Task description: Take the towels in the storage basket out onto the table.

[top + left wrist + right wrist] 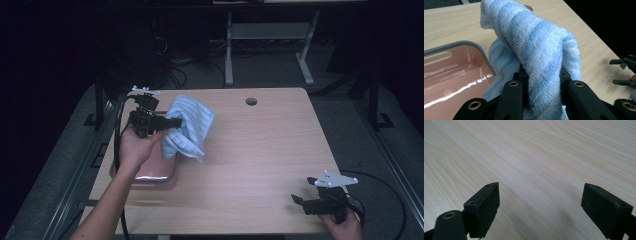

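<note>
A blue and white striped towel (187,126) hangs bunched above the left part of the table, lifted over the right edge of a pink tray (155,174). My left gripper (176,122) is shut on the towel, whose folds (541,57) fill the gap between the black jaws in the left gripper view. The pink tray (451,75) with its grey rim lies just below and to the left there. My right gripper (298,199) rests near the table's front right corner, open, with only bare wood between its fingers (484,207).
The wooden table (260,150) has a round cable hole (251,101) at the back. In the left gripper view the right gripper (624,71) shows far off at the right edge. A desk frame (270,40) and cables stand on the dark floor behind.
</note>
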